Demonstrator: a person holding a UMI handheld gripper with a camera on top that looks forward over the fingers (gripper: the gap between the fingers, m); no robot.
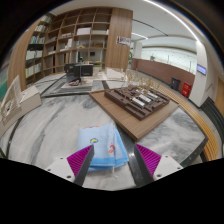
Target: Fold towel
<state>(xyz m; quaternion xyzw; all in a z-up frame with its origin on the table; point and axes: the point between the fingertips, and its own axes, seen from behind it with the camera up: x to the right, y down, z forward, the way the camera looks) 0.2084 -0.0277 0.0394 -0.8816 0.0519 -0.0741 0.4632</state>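
A light blue towel (pixel 105 146) with small printed pictures lies folded flat on the marble table (pixel 60 125). Its near edge sits between my fingers and the rest reaches just ahead of them. My gripper (pixel 113 160) is open, low over the table. The left fingertip (pixel 82 157) is at the towel's left side and the right fingertip (pixel 146 157) is a little off its right side. Neither finger presses on the towel.
A large wooden tea tray (pixel 140 101) with small vessels stands on the table beyond the towel to the right. Bookshelves (pixel 70 40) line the back wall. A chair (pixel 80 72) stands behind the table. A red object (pixel 185 89) sits far right.
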